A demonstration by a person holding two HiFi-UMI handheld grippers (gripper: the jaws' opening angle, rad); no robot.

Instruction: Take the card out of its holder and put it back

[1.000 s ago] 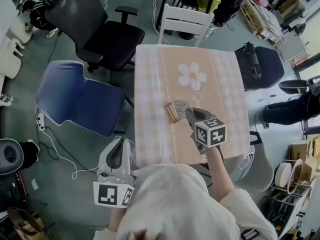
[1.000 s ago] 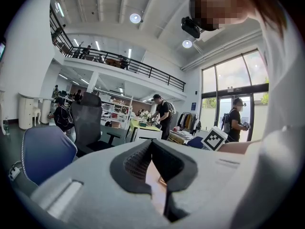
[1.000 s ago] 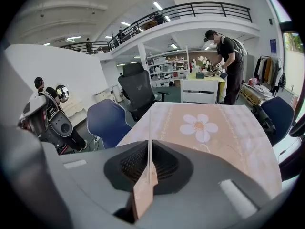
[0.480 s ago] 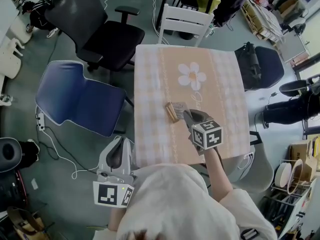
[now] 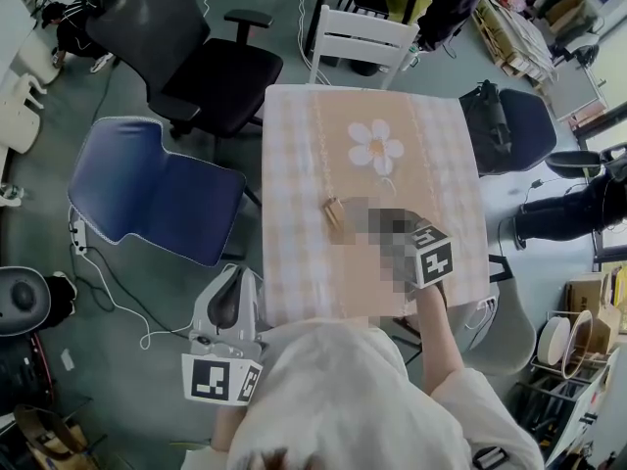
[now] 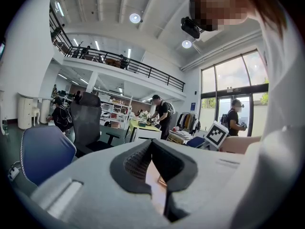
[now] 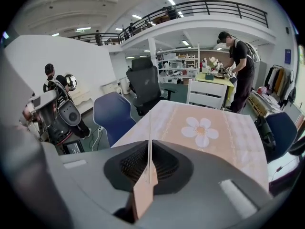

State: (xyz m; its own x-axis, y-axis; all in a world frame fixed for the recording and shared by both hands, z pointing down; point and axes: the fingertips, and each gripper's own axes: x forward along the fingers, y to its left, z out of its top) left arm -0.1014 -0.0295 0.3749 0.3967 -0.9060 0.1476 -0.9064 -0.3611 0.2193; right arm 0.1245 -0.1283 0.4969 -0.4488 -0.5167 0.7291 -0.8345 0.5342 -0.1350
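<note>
Checked pink counter in an open hall with a railed mezzanine. The jaws of the right gripper are shown clamped on the card. The card is held edge-on between the pads and is seen as a thin upright line rising past the jaw tips, clear of the counter. The right gripper is pointed steeply down over the near half of the counter, with its marker cube turned toward the counter's right edge.

What is probably the wooden holder is seen on the counter just left of that gripper, on the near side of a printed white flower. Part of it is covered by a blurred patch in the head view, so its contents cannot be read.

The jaws of the left gripper are brought together at their tips, with nothing between them. This gripper is held about level off the counter's near left corner, well apart from card and holder.

A blue chair is placed at the counter's left side. A black office chair is set beyond it, and a white chair stands at the far edge.
</note>
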